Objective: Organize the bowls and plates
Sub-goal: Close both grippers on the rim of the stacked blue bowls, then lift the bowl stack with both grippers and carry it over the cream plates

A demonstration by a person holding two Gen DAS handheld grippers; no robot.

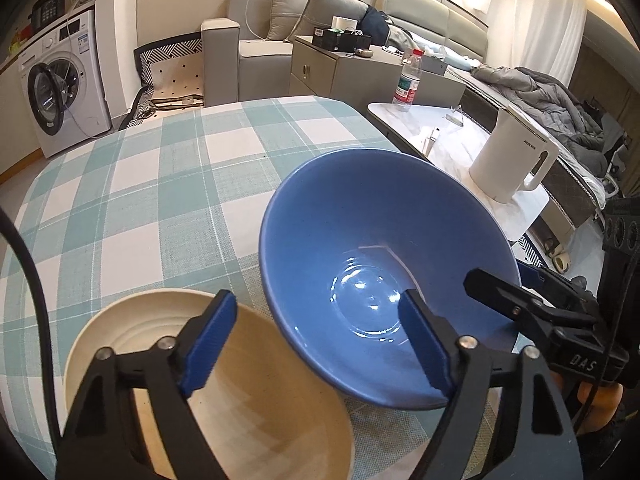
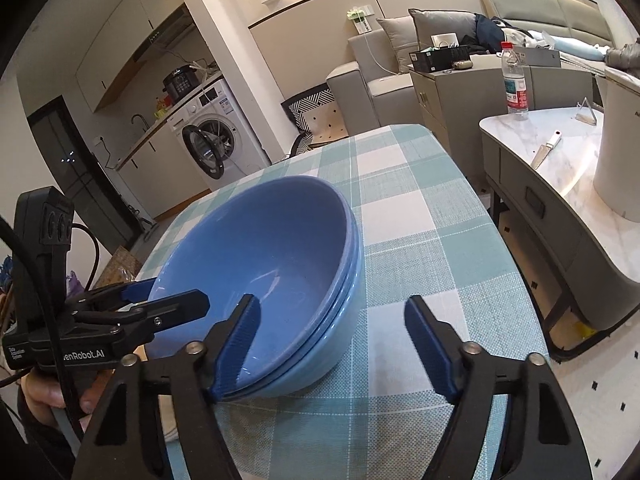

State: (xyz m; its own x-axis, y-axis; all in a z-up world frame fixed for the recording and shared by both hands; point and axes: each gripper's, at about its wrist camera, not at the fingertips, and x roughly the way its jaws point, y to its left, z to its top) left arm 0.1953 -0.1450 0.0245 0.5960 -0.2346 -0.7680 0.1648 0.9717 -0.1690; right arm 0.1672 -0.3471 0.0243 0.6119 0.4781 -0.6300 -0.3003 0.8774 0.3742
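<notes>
A white kettle [image 1: 514, 156] stands on the marble side table [image 1: 404, 114]; a water bottle [image 1: 409, 80] stands at the table's far end, a knife [image 2: 545, 151] lies between them. Beyond the table sits a grey sofa [image 1: 256, 46], left of it a washing machine [image 1: 60, 80].

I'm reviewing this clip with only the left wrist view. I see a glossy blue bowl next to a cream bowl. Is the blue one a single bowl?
Observer: No. The right wrist view shows the glossy dark blue bowl nested in a paler blue bowl beneath it.
Operator: Is the right gripper clamped on its rim?
Observer: No. The right gripper is open. One of its fingers is over the bowl's inside, and the other is outside, above the checked teal-and-white tablecloth.
Operator: Is the stack lifted?
Observer: It doesn't look lifted. Its base appears to rest on the tablecloth.
</notes>
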